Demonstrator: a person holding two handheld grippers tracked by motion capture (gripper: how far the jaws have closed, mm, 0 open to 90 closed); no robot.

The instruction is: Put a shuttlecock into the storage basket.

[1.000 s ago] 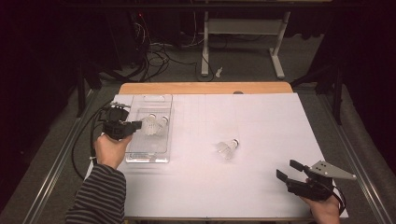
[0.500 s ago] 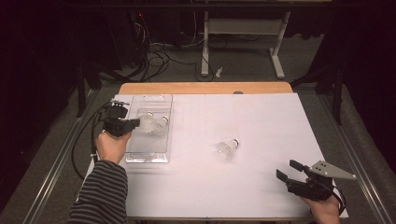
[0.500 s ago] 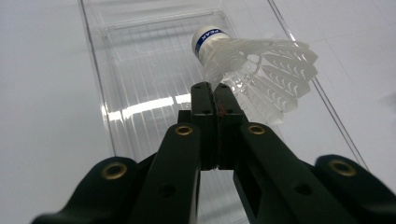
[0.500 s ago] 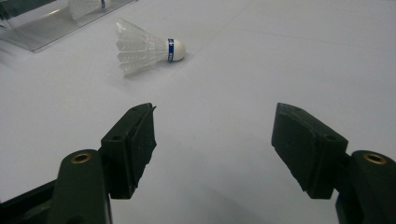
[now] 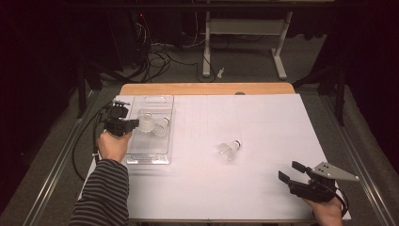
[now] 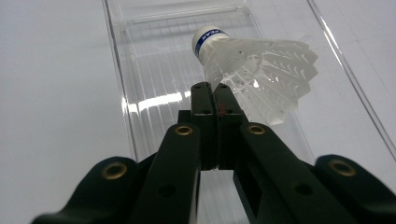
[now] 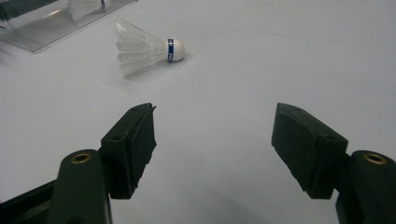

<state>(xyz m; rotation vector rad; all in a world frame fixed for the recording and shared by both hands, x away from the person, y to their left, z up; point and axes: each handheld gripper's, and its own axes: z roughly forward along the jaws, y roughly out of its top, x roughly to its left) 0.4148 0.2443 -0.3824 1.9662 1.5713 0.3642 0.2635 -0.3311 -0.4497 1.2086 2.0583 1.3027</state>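
Note:
My left gripper (image 5: 136, 123) hangs over the clear plastic tray (image 5: 148, 157) at the left, its jaws pressed together on the skirt edge of a white shuttlecock (image 5: 147, 124). In the left gripper view that shuttlecock (image 6: 257, 70) sticks out past the left gripper (image 6: 215, 86) above the tray (image 6: 154, 70), blue-banded cork pointing away. A second shuttlecock (image 5: 162, 127) lies in the tray beside it. A third shuttlecock (image 5: 229, 149) lies on its side mid-table. My right gripper (image 5: 289, 170) rests open at the near right, and in the right gripper view that third shuttlecock (image 7: 144, 49) lies well ahead of the right gripper (image 7: 215, 126).
A white sheet (image 5: 263, 122) covers the table, with a wooden edge (image 5: 207, 88) at the far side. A black cable (image 5: 77, 150) trails off the table's left side from my left gripper. Table legs and cables stand on the floor beyond.
My left gripper has shifted a little and sunk slightly over the tray with the shuttlecock in its jaws. The right gripper has stayed where it was.

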